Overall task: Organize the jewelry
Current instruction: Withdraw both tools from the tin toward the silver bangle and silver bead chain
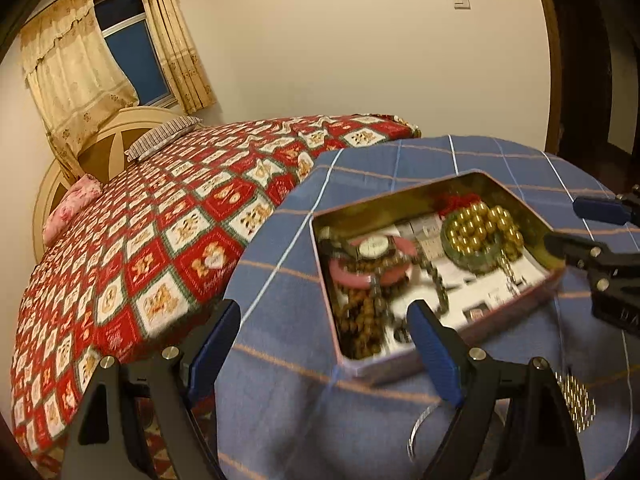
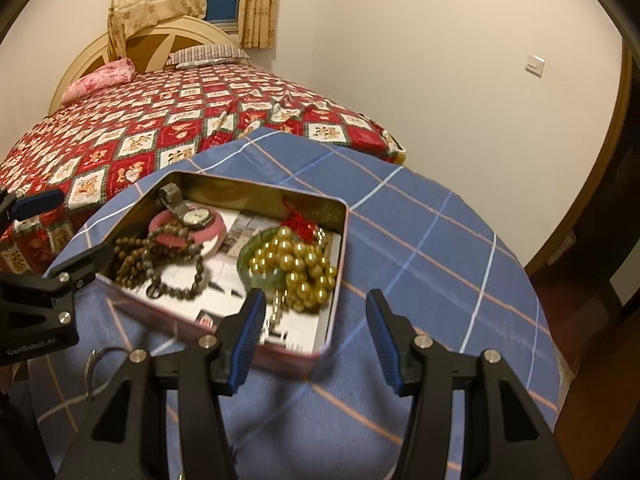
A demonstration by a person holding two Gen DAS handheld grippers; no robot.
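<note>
Left gripper point(image 1: 326, 344): jaws open and empty, at the near left corner of the tin.
Right gripper point(image 2: 316, 338): jaws open and empty, straddling the tin's near right corner.
Tin point(image 2: 335, 280): open on the blue checked surface point(image 2: 420, 240), long axis running left to right.
Gold beads point(image 2: 296, 264): inside the tin's right half, just ahead of the right jaws, so the right hand is probably nearer.
Watch point(image 2: 196, 216): far left in the tin.

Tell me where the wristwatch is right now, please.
The wristwatch lies inside the open tin, on a pink ring in its far-left part, next to the brown bead strings.
</note>
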